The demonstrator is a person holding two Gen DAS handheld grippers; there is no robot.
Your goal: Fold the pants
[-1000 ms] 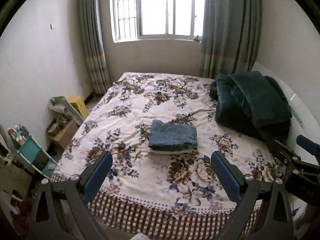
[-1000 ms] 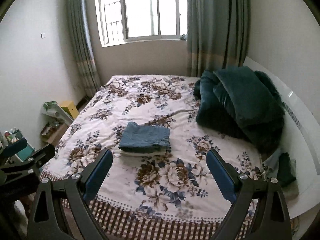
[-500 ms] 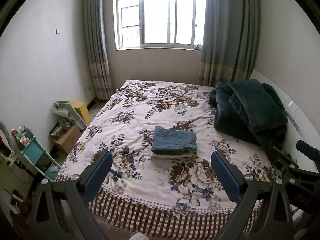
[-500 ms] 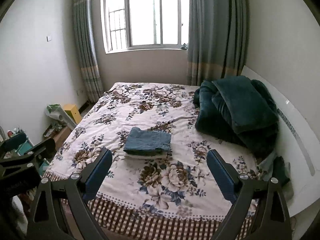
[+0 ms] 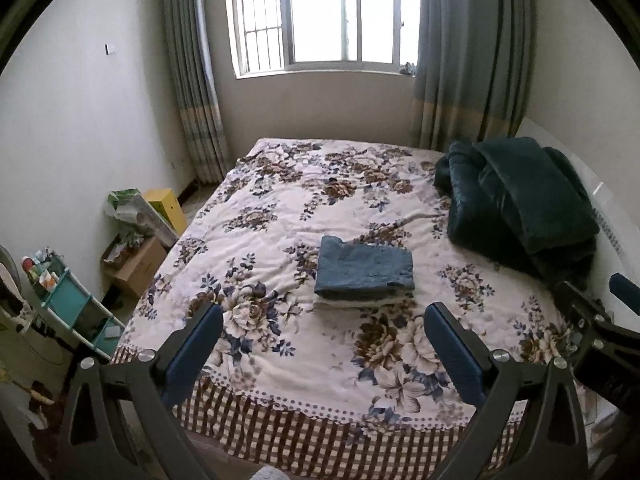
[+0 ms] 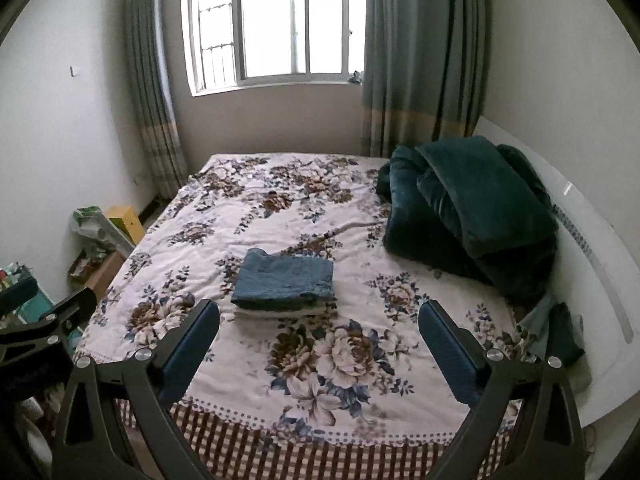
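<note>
Blue pants lie folded into a neat rectangle on top of a folded white garment, in the middle of the floral bed cover; they also show in the right wrist view. My left gripper is open and empty, held back above the bed's near edge. My right gripper is open and empty too, likewise back from the pants. The right gripper shows at the right edge of the left wrist view, and the left gripper at the left edge of the right wrist view.
A dark green blanket is heaped at the bed's right side against the white headboard. Cardboard boxes, a yellow box and a teal shelf cart stand on the floor left of the bed. A window with curtains is behind.
Both grippers have pulled back and risen from the bed, so the pants look smaller and farther away. The pants have not moved.
</note>
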